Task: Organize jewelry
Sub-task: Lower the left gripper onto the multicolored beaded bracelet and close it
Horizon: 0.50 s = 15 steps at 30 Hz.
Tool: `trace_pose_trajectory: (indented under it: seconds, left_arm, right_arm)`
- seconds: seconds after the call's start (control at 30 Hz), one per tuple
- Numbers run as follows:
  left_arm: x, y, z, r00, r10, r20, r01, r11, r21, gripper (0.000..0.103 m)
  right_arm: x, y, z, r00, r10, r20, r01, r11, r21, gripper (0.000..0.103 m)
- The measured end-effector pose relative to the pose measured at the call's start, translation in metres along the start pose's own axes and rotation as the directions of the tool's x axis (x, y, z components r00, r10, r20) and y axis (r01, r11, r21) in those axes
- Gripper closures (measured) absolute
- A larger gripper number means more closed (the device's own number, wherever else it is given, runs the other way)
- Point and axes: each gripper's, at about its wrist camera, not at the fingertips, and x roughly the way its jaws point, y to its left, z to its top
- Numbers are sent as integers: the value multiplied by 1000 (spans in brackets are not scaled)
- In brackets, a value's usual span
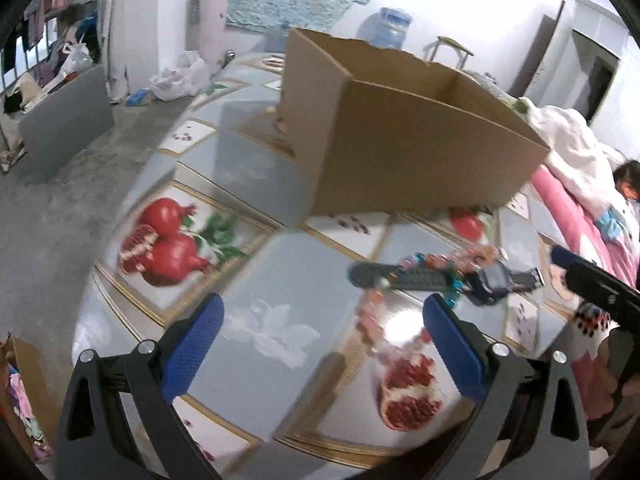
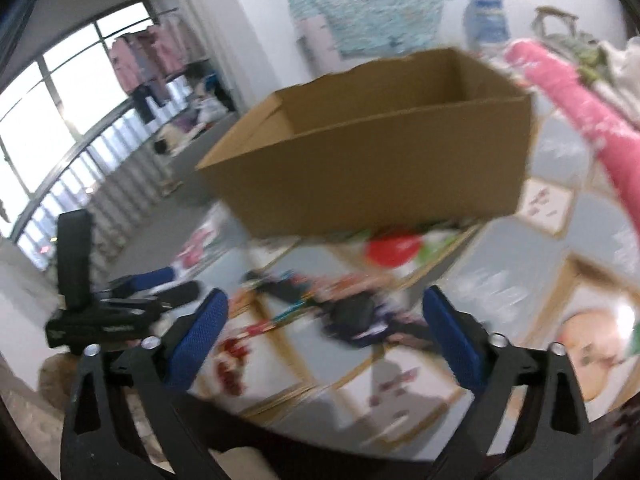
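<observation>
Your box [image 1: 400, 136] sits on the tabletop [image 1: 256, 264], toward its far side. Watch [image 1: 452, 280] and beads [image 1: 460, 258] lie tangled before it; blankets [image 1: 568, 152] heaped to its right.

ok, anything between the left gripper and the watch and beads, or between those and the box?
Nothing visible. The left gripper is open above bare tablecloth; the watch and bead strings lie just ahead. Beyond them the cardboard box stands open-topped; only its near wall must be cleared.
</observation>
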Motion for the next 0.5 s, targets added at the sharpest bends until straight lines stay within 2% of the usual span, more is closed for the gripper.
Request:
trace_pose_trajectory:
  seconds: [0.07,0.1,0.17,0.23,0.3,0.43,0.5]
  left_arm:
    - [-2,-9,-5,1000,-4,20,4,1000,23,8]
    - [-2,-12,-6,1000,-6,27,5,999,35,13]
    - [2,-18,-8,1000,-17,27,15,998,62,22]
    - [8,-22,-7,1000,-27,12,26,997,78,39]
    - [16,-24,-5,1000,-28,-8,29,995,92,50]
    - [32,-30,-3,998,-15,-57,21,993,116,68]
    - [35,-34,-5,998,21,-63,-12,989,146,73]
  right_arm:
    - [9,5,0,999,34,-37,-34,999,10,32]
    - [14,8,1,998,35,-57,-34,999,14,37]
    - [17,9,2,996,43,-75,-41,999,30,42]
    - [16,7,5,996,49,-73,-44,997,60,43]
    - [14,4,3,996,51,-71,-45,995,87,44]
    - [14,2,-1,994,64,-92,-52,990,128,51]
    - [19,2,0,992,64,-109,-49,990,132,54]
